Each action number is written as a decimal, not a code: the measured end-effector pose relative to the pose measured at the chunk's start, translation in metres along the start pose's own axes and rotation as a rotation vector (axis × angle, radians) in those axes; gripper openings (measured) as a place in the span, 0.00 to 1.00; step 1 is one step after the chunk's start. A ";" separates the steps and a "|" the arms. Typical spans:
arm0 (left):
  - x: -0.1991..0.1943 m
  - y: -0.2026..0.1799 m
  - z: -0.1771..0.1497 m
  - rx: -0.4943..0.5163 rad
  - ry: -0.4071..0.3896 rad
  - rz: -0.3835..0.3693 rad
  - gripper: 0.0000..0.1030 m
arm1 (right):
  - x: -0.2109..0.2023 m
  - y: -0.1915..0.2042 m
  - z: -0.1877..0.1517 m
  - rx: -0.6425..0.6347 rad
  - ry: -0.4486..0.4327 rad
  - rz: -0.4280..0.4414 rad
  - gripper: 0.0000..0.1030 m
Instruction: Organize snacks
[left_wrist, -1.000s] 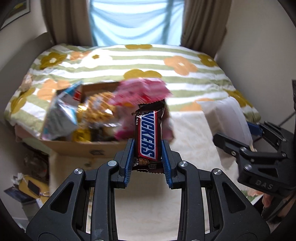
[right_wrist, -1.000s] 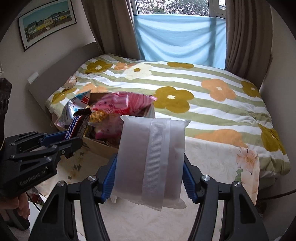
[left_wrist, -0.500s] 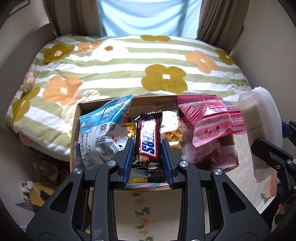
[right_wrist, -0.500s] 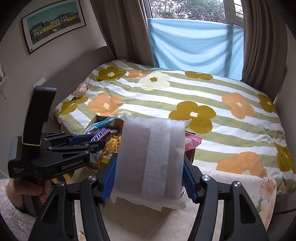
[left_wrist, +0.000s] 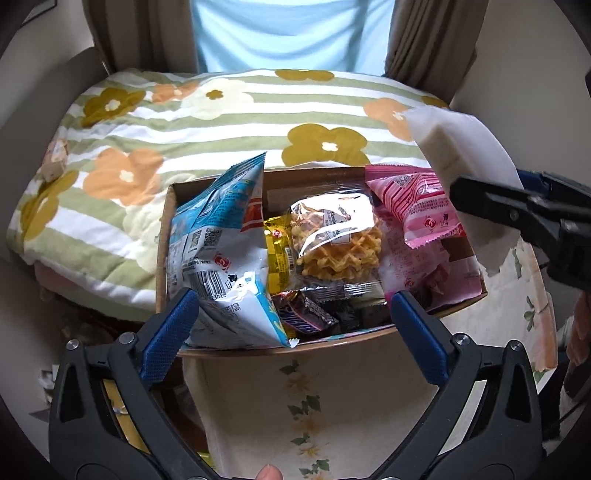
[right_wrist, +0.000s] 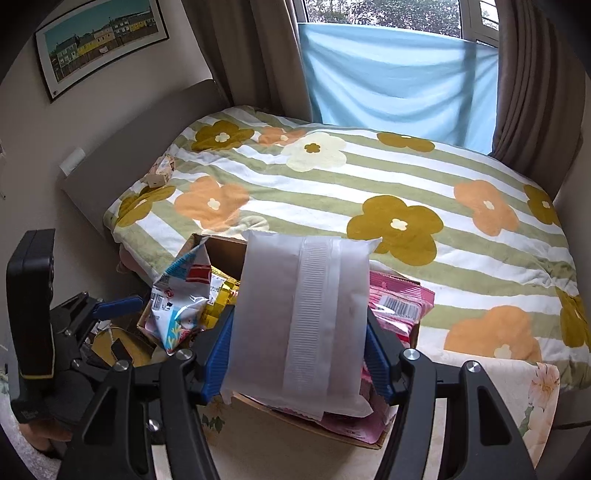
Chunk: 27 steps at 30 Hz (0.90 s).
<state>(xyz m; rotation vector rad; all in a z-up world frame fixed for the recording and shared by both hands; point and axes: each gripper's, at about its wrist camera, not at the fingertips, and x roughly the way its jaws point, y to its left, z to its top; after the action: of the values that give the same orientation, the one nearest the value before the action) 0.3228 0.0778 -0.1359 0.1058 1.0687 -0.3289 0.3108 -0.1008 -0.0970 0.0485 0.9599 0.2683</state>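
Note:
A cardboard box (left_wrist: 164, 236) holds several snacks: a blue-white bag (left_wrist: 218, 243), a waffle pack (left_wrist: 336, 240), a pink bag (left_wrist: 417, 206) and a yellow packet (left_wrist: 277, 254). A Snickers bar (left_wrist: 306, 319) lies inside near the front wall. My left gripper (left_wrist: 295, 299) hangs over that front edge, its jaws opening wide with nothing gripped between them. My right gripper (right_wrist: 299, 314) is shut on a white frosted packet (right_wrist: 295, 295), held above the box's (right_wrist: 221, 247) right side. The same packet (left_wrist: 461, 147) shows at the right of the left wrist view.
The box sits on a pale floral cloth (left_wrist: 295, 387) at the foot of a bed with a striped flower blanket (left_wrist: 221, 122). A small carton (right_wrist: 160, 173) lies on the bed's left edge. Clutter covers the floor at left (right_wrist: 122, 347). Curtains and a blue sheet hang behind.
The left jaws have opened and the Snickers bar has dropped into the box. Both grippers have moved in over the box. The right one still grips the white packet.

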 end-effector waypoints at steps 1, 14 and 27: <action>-0.002 -0.001 -0.001 0.002 0.002 -0.003 1.00 | 0.001 0.003 0.004 -0.011 0.001 0.000 0.57; -0.006 -0.008 -0.028 0.026 0.029 0.022 1.00 | 0.019 0.018 0.010 0.004 0.022 0.064 0.77; -0.036 -0.045 -0.044 0.048 -0.013 0.043 1.00 | -0.046 -0.011 -0.035 0.066 -0.014 -0.013 0.77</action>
<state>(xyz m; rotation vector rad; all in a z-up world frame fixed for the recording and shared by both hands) 0.2556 0.0532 -0.1227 0.1691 1.0446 -0.3156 0.2593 -0.1250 -0.0824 0.1043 0.9548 0.2236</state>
